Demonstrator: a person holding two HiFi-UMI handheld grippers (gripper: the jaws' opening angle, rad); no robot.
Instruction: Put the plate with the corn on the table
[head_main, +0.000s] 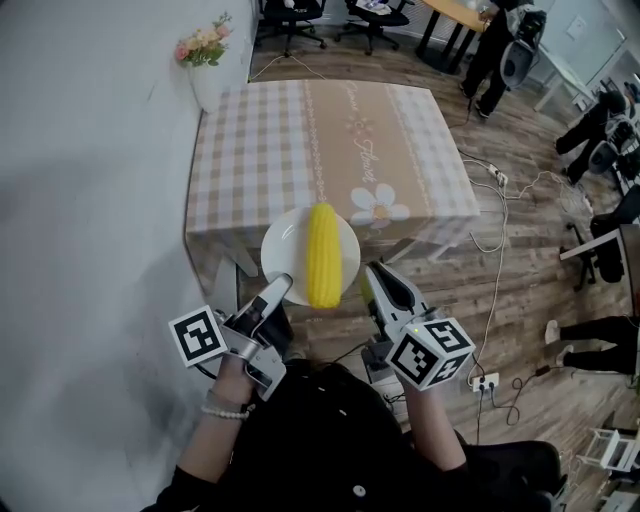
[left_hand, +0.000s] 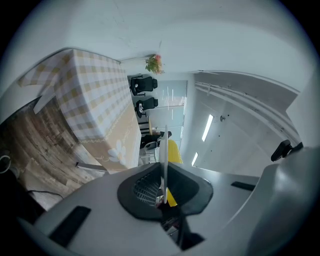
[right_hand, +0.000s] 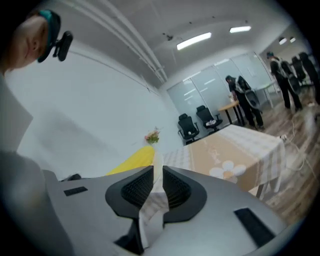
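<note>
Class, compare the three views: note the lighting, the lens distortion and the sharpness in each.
Head view: even light, sharp, the white round plate and yellow corn cob crisp. Left gripper view: strong fisheye, dark corners, scene turned sideways, ceiling light strip glaring. Right gripper view: same fisheye bending, dark corners at right.

White wall (head_main: 90, 200), wooden plank floor (head_main: 530, 300), black office chairs (head_main: 292, 18) at the far end
</note>
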